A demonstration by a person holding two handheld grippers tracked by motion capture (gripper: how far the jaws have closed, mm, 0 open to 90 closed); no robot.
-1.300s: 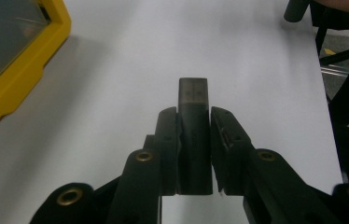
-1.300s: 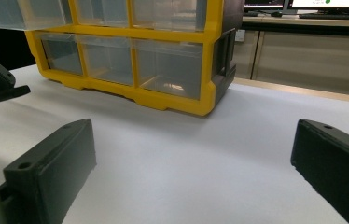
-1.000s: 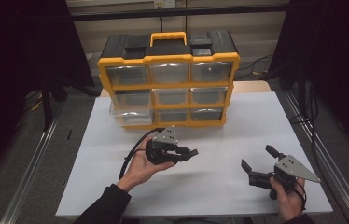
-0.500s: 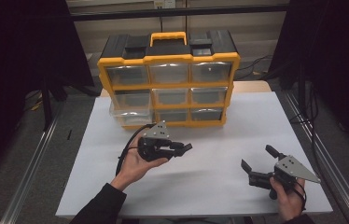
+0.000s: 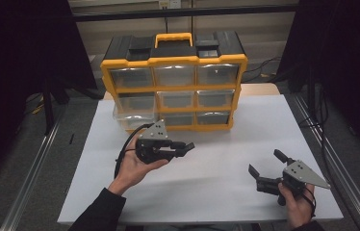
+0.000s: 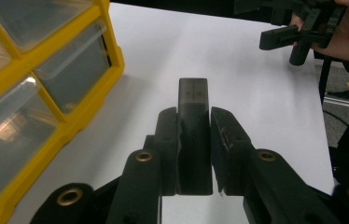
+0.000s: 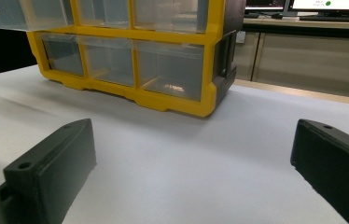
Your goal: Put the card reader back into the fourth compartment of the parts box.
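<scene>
High view: left gripper (image 5: pixel 180 148) held above the white table (image 5: pixel 216 178), just before the drawer cabinet (image 5: pixel 174 82).
Left gripper view: jaws clamp a dark block (image 6: pixel 193 140).
Right gripper view: jaws spread wide, nothing between.

The drawer box (image 5: pixel 174 82) stands at the far side of the desk (image 5: pixel 226 168). The left claw (image 5: pixel 186 147) with its block (image 6: pixel 193 135) is near it; the right claw (image 5: pixel 263 162) is far right.
</scene>
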